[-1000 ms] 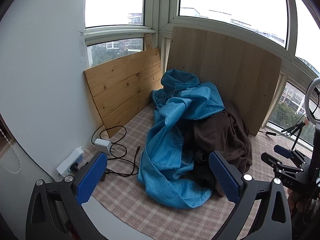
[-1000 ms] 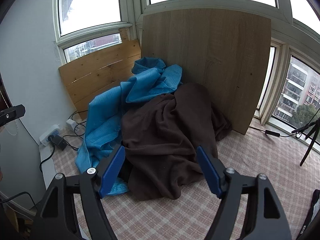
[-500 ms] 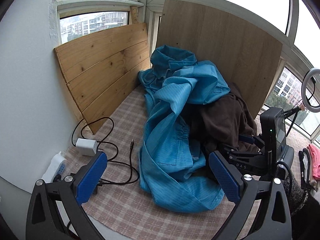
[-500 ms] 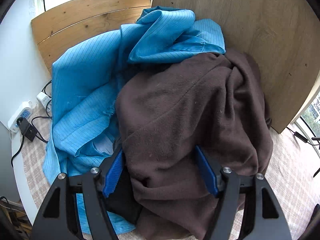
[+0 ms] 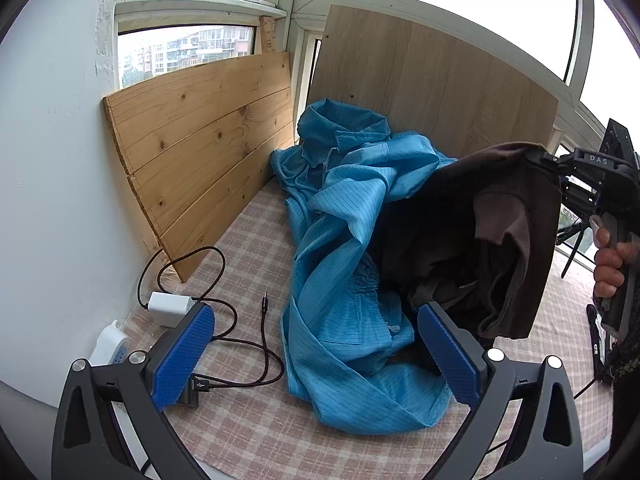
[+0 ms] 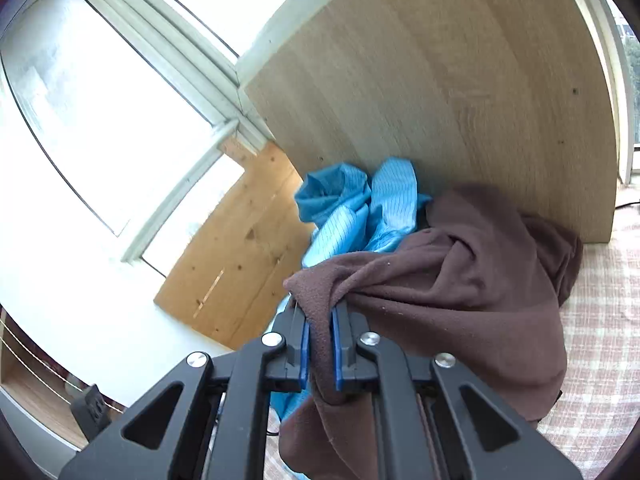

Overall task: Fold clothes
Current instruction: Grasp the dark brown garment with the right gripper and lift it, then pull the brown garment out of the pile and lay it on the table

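Hanging from the right claw (image 6: 320,344), a fold of the brown garment (image 6: 460,292) is clamped between the blue pads and lifted above the checked cloth (image 5: 248,232). The left claw (image 5: 316,354) is held spread wide, gripping nothing. The blue striped garment (image 5: 340,240) is left crumpled on the cloth beside the wooden boards (image 5: 208,148), partly under the brown one.
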